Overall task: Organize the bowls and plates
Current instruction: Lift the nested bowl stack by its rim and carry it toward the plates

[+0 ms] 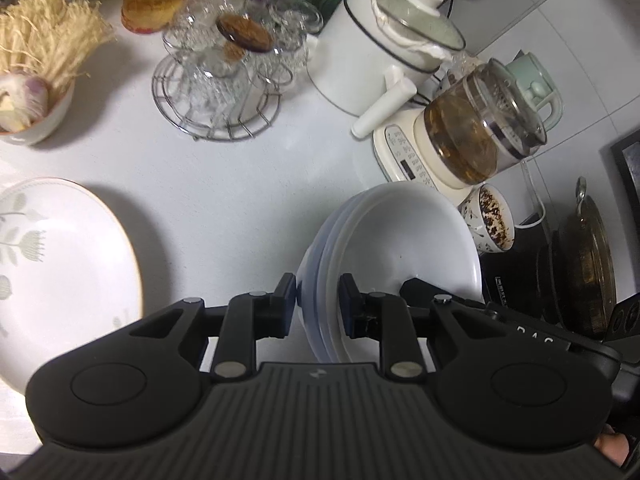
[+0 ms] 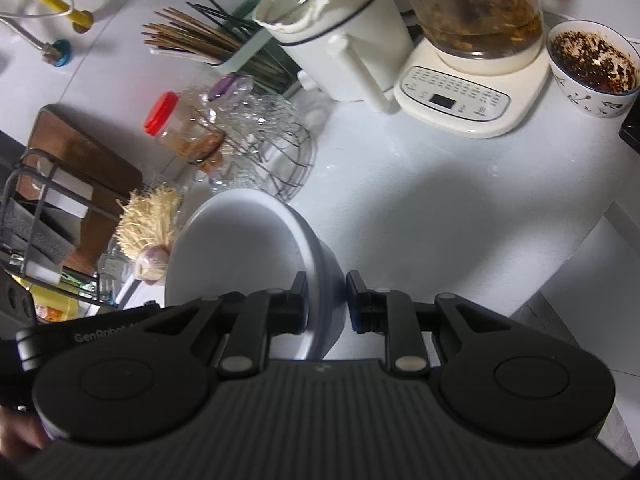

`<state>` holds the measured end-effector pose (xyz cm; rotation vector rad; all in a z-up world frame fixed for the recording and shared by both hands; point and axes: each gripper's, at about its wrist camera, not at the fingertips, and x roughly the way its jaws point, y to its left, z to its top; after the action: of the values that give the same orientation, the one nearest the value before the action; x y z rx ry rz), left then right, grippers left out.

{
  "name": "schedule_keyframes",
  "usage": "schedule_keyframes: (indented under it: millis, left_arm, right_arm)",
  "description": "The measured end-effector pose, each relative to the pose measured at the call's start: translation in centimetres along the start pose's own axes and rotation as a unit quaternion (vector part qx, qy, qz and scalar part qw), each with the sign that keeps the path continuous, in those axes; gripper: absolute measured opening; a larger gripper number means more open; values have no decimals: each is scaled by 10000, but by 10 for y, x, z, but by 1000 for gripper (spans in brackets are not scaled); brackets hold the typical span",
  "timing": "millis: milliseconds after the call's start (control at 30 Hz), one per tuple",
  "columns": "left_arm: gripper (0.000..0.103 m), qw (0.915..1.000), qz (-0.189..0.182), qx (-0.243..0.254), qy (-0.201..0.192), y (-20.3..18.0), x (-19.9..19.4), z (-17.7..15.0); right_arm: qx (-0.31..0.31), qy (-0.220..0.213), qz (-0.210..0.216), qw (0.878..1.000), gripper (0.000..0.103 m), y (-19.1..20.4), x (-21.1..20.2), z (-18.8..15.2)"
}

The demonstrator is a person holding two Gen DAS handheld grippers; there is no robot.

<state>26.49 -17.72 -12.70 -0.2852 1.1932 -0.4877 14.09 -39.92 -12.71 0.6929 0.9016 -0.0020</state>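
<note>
Stacked white bowls [image 1: 396,240] are off the white counter [image 1: 224,184], left gripper [image 1: 318,300] clamped on the left rim, right gripper [image 2: 326,300] clamped on the right rim [image 2: 320,264]. Floral plate [image 1: 68,264] lies on the counter at left, well apart. Glass kettle [image 1: 476,128] and white pot [image 1: 372,52] stand far right.
</note>
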Motion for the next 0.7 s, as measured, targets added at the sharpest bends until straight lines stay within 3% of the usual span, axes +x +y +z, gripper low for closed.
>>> schedule_keyframes:
  millis: [467,700]
  left_arm:
    - [26,9988,2,-337,-364,36,-42,-1]
    - [26,9972,190,-515,-501,59,-60,-1]
  right_arm:
    - [-390,-17,248,9989,23,46,5,-4]
    - [-671,131,412,9968,23,71,20,-4]
